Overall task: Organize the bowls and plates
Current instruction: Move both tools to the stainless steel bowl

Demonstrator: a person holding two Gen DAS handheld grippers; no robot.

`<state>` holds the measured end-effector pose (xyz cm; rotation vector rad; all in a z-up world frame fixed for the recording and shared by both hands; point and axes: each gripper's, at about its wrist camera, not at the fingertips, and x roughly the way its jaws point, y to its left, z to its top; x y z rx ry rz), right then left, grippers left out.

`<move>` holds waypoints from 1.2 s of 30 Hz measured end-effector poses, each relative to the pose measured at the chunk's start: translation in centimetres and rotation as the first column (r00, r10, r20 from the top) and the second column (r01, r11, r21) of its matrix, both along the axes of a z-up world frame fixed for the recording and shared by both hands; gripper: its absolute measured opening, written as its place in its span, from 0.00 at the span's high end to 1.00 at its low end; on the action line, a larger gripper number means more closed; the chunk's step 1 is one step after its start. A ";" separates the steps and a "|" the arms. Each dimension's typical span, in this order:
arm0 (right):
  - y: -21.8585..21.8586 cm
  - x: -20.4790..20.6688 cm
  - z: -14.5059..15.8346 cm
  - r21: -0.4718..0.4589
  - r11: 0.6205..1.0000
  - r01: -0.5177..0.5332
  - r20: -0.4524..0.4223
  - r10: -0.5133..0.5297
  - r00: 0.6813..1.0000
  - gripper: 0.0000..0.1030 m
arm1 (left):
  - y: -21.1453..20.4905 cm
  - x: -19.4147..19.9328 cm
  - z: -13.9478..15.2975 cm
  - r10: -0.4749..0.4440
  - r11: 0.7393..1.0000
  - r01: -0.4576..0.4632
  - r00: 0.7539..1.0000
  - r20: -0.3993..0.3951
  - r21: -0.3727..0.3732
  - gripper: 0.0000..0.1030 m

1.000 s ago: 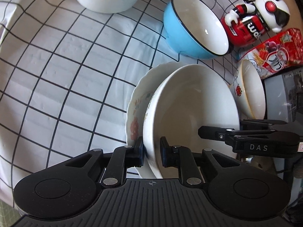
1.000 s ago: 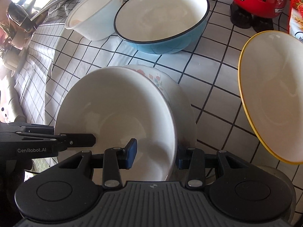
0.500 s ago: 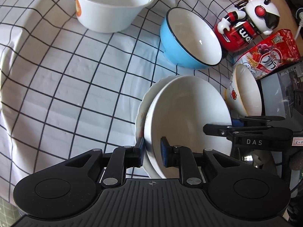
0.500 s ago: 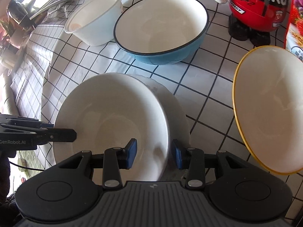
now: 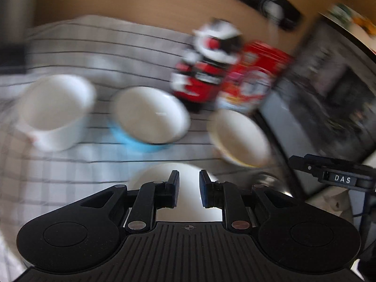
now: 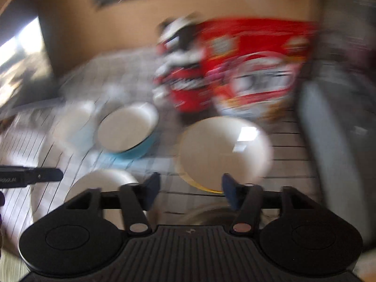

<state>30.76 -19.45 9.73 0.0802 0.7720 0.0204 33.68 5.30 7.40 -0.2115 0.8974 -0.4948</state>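
Both views are motion-blurred. In the left wrist view my left gripper (image 5: 189,181) is open with a narrow gap and empty; the stacked white bowl (image 5: 164,176) lies just beyond and under its fingertips. Behind stand a white tub (image 5: 54,110), a blue bowl (image 5: 150,117) and a yellow-rimmed bowl (image 5: 239,138). In the right wrist view my right gripper (image 6: 190,185) is wide open and empty, above the cloth. The stacked white bowl (image 6: 101,185) is at its lower left, the yellow-rimmed bowl (image 6: 225,150) just ahead, the blue bowl (image 6: 127,131) further left.
A red and white robot figure (image 5: 206,70) and a red snack pack (image 5: 256,80) stand at the back of the checked cloth (image 5: 58,176). A dark box (image 5: 329,94) is at the right. A brown wall (image 6: 117,23) is behind.
Both grippers have let go of the stacked bowl and plate, opened, and pulled back and tilted up fast. The bowl stays on the cloth.
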 end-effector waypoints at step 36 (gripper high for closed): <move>-6.5 -9.1 -12.6 0.255 0.894 0.368 -0.101 -0.354 0.930 0.55 | -21.6 5.8 -10.6 -0.403 0.799 0.502 0.856 -0.324 0.332 0.69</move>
